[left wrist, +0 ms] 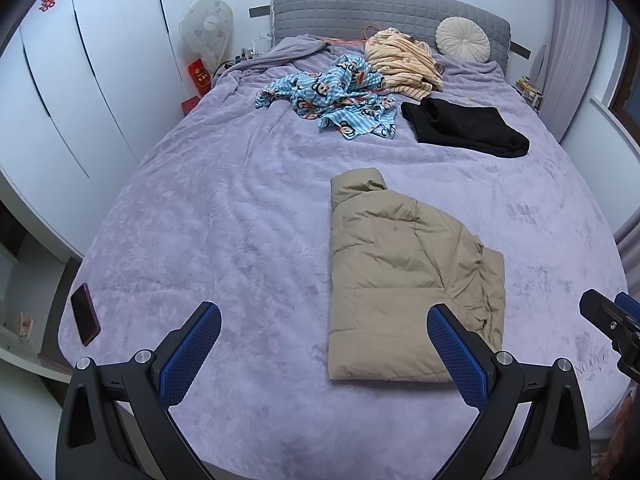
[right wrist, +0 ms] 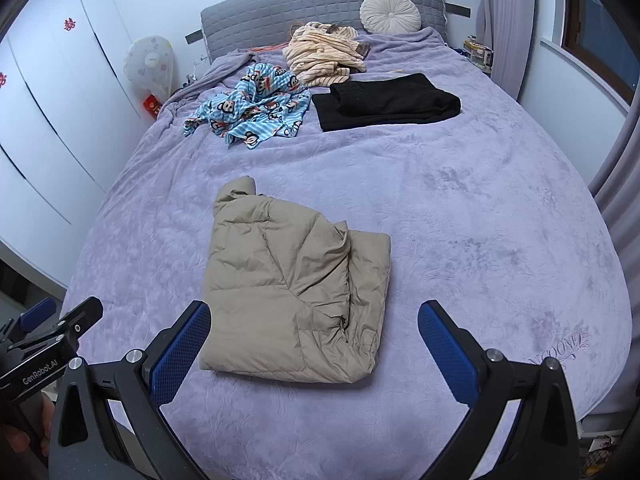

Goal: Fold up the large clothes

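Observation:
A beige puffer jacket (left wrist: 404, 280) (right wrist: 296, 292) lies folded into a long bundle near the foot of the purple bed cover (left wrist: 224, 224) (right wrist: 472, 216), collar pointing toward the headboard. My left gripper (left wrist: 324, 320) hovers open above the cover, its right finger over the jacket's near corner. My right gripper (right wrist: 314, 316) is open too, with the jacket's near end between and just beyond its fingers, nothing held. Farther up lie a folded black garment (left wrist: 464, 126) (right wrist: 384, 102), a crumpled blue monkey-print garment (left wrist: 340, 98) (right wrist: 256, 108) and a cream striped garment (left wrist: 404, 60) (right wrist: 324, 56).
A dark phone (left wrist: 85, 314) rests at the bed's left near corner. A round cream cushion (left wrist: 462, 40) (right wrist: 390, 12) leans on the grey headboard (left wrist: 360, 8). White wardrobes (left wrist: 80, 92) and a covered fan (left wrist: 210, 28) stand left; curtains (right wrist: 616, 176) hang right.

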Demonstrator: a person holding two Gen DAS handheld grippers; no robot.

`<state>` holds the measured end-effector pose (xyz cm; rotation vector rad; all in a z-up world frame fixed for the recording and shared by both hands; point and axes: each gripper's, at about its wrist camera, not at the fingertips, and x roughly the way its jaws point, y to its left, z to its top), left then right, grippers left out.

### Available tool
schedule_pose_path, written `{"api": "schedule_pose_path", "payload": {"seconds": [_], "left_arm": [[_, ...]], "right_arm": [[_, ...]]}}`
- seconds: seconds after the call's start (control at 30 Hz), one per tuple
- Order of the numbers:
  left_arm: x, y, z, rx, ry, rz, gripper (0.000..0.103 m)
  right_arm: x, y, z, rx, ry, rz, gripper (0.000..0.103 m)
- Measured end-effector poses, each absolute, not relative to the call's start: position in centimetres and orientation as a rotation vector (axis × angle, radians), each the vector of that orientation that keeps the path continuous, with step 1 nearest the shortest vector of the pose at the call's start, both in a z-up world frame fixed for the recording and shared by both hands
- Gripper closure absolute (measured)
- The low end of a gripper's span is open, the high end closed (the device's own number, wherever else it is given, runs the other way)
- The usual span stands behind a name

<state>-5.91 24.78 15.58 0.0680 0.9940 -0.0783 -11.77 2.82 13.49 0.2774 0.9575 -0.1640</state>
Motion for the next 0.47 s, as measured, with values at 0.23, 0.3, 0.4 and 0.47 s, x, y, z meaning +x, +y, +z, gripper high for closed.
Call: {"api": "schedule_pose_path", "payload": {"seconds": [0.23, 0.3, 0.4, 0.47], "left_arm": [[-5.93, 24.79, 15.68, 0.067, 0.992, -0.079, 0.0], [-6.02, 24.9, 15.84, 0.063, 0.983, -0.084, 0.0], [-6.03, 24.68, 16.04, 0.07, 0.972, -0.086, 0.0], [-6.04, 24.55, 16.05, 0.069, 0.973, -0.088, 0.0]], "right_arm": [[-11.79, 2.86, 13.48, 0.277, 0.958, -0.164, 0.0], [-11.78, 2.84, 13.5, 0.277, 0.96, -0.165, 0.0], [-11.82, 2.71, 13.64, 0.275, 0.961, -0.165, 0.0], [-11.84, 2.87, 13.57, 0.276, 0.96, -0.166, 0.0]]}}
